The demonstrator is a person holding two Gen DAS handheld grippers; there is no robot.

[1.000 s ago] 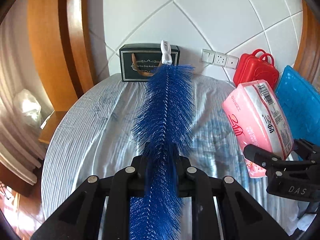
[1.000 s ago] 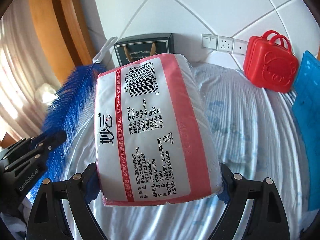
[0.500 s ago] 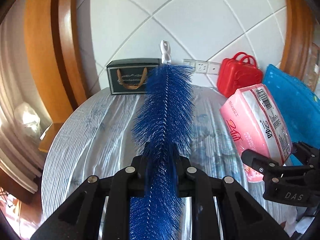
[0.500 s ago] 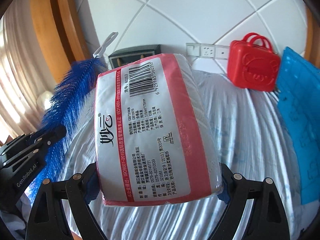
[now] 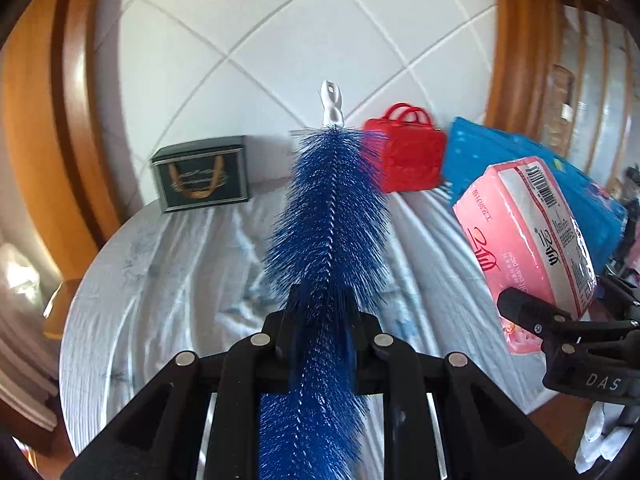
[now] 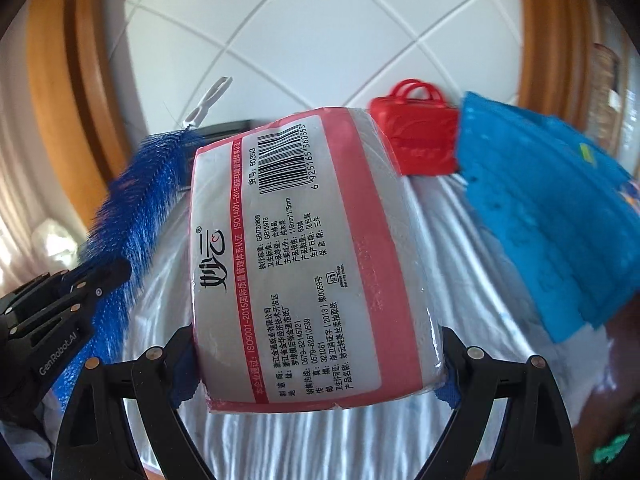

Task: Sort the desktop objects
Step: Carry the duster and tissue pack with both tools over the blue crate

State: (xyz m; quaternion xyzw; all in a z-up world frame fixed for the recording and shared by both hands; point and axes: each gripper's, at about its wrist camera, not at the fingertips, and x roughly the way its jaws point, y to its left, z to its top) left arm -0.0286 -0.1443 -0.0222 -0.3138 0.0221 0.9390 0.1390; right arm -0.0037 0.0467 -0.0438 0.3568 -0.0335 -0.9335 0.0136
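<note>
Blue bristle brush [image 5: 328, 216] with white tip handle, clamped mid-length, pointing away above the table. Pink-and-white tissue pack [image 6: 304, 256], barcode side up, gripped across its width, also off the table, just right of the brush.

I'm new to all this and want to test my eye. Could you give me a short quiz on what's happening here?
1. True or false: the left tool is shut on the blue brush.
2. What does the right tool hold? A) red case B) pink tissue pack C) black box
3. Fill in: the red case stands between the black box and the ___ mat.

Key: 1 true; 2 B, the pink tissue pack; 3 blue, the blue mat.
</note>
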